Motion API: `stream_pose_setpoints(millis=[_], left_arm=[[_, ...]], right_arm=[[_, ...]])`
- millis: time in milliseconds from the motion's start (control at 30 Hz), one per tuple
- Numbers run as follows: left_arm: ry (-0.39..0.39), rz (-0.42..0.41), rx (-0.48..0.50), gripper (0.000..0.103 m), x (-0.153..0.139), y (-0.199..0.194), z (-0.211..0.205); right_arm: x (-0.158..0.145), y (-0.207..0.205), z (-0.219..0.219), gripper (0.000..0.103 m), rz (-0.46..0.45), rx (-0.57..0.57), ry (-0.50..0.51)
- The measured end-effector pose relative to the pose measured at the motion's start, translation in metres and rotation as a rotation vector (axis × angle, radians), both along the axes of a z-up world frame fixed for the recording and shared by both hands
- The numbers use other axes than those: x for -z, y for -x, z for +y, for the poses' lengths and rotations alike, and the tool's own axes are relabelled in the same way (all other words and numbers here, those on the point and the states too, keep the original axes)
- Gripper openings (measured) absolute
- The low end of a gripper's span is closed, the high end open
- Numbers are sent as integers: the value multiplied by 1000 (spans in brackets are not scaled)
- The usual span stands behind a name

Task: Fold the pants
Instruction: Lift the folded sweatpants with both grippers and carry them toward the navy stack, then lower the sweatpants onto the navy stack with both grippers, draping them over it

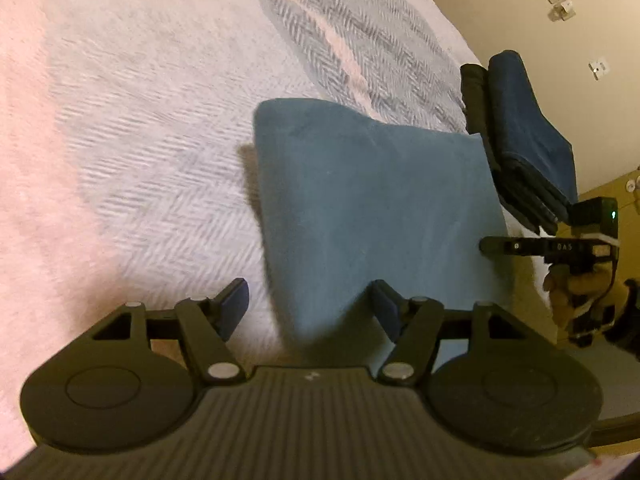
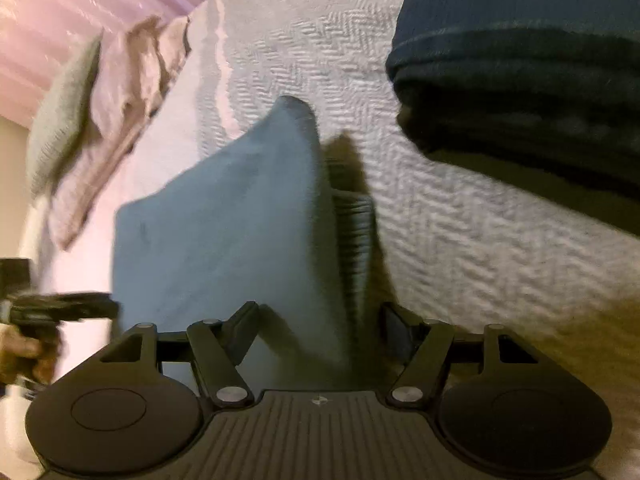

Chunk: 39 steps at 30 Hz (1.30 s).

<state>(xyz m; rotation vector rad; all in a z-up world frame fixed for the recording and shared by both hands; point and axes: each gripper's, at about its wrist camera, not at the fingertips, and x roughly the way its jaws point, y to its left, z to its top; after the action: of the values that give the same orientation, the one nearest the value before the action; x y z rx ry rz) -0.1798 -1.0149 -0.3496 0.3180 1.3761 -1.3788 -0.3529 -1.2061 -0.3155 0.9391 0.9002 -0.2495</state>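
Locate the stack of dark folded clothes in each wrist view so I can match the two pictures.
Left wrist view: the stack of dark folded clothes lies at the right edge, on the bedspread, beyond the teal folded pants.
Right wrist view: the stack fills the upper right corner, close to the camera.
Shared landmark: the teal folded pants, central in both views, just ahead of the jaws.

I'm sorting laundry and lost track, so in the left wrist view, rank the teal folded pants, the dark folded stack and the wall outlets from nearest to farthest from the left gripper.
1. Teal folded pants: directly ahead of the left gripper, an edge between its open fingers.
2. Dark folded stack: farther back, right, on the bed's edge.
3. Wall outlets: farthest, upper right.
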Motion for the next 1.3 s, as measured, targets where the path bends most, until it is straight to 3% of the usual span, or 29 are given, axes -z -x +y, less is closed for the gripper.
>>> stream_pose_setpoints(millis=[67, 100, 167, 200, 300, 567, 833, 1100, 1300], left_arm=[[3, 21, -14, 60, 6, -1, -6], [7, 28, -14, 49, 5, -1, -8], [3, 38, -6, 38, 4, 0, -13], [-2, 36, -1, 27, 4, 1, -13], [19, 33, 2, 15, -4, 1, -13], [129, 9, 50, 12, -61, 5, -19], [278, -42, 169, 12, -141, 18, -71], [392, -58, 351, 12, -206, 84, -170], [398, -45, 447, 12, -214, 157, -275]], right_arm=[[5, -9, 0, 62, -8, -2, -5], [7, -9, -4, 59, -12, 2, -6], [11, -8, -11, 36, -19, 39, -38], [12, -7, -14, 33, -23, 52, -59], [1, -5, -16, 22, -31, 51, -52], [-69, 1, 0, 18, -83, 103, 30], [-140, 41, 3, 18, -158, 230, 146], [-205, 122, -21, 18, -207, 432, 227], [-216, 185, -82, 18, -194, 566, 231]])
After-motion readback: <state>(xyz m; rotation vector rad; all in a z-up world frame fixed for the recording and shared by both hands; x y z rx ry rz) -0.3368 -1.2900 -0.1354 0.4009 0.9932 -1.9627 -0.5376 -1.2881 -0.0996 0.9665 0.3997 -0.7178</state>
